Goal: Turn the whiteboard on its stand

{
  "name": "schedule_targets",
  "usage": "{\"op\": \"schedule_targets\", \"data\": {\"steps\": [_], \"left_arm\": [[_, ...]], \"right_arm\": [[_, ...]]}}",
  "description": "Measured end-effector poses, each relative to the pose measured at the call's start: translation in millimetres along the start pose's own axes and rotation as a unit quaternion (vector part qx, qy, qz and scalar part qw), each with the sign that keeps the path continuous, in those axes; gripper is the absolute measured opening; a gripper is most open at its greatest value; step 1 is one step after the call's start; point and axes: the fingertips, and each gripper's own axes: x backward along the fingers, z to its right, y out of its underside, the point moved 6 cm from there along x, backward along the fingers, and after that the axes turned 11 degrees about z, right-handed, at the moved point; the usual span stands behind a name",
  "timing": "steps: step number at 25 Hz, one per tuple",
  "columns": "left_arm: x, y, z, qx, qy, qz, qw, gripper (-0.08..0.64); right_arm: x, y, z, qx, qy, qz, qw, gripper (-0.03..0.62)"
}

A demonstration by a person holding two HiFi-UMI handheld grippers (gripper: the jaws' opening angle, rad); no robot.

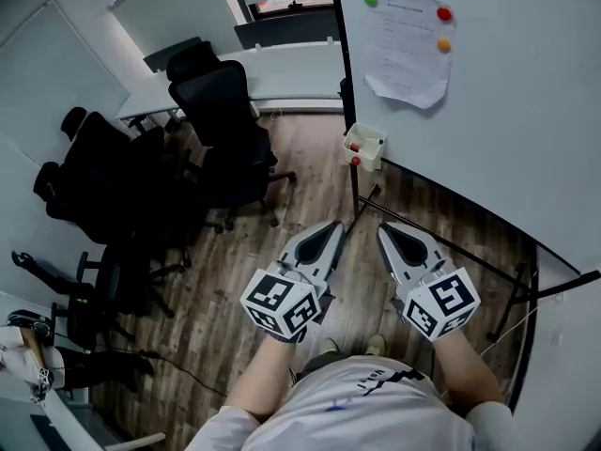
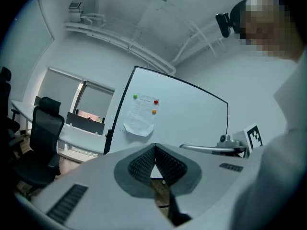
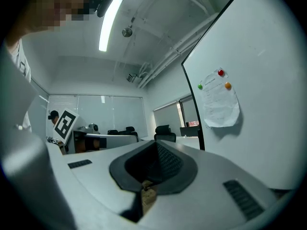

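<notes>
Head view shows plank floor (image 1: 216, 289), black chairs (image 1: 221, 111), whiteboard (image 1: 507, 130).

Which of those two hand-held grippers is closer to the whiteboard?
Right. The right gripper hangs in front of the whiteboard's lower edge; the left gripper sits further off, toward the chairs.

No readable text in any view. Printed sheet (image 1: 406, 50) on the whiteboard (image 1: 507, 111), ahead of the right tool (image 1: 383, 228) and above it: rows of print show, too small to read (same in both tool views). Cubes (image 1: 282, 303) on the left tool (image 1: 338, 225) and right tool carry black-and-white square codes only, no characters. Dark print on the person's shirt (image 1: 380, 377), behind both tools: can't make it out.
</notes>
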Motion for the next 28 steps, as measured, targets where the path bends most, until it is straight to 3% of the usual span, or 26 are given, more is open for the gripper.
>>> {"op": "schedule_targets", "data": {"steps": [13, 21, 28], "left_arm": [[-37.0, 9.2, -18.6, -0.009, 0.006, 0.0, 0.9999, 0.008], [-78.5, 4.3, -97.6, -0.002, 0.036, 0.006, 0.9993, 0.008], [-125.8, -11.1, -179.2, -0.007, 0.096, -0.004, 0.9953, 0.008]], "right_arm": [[-15.6, 13.8, 30.1, -0.029, -0.004, 0.002, 1.0, 0.011], [-88.6, 33.2, 47.0, -0.021, 0.025, -0.009, 0.999, 0.011], [-173.0, 50.4, 61.6, -0.011, 0.074, -0.02, 0.997, 0.011]]}}
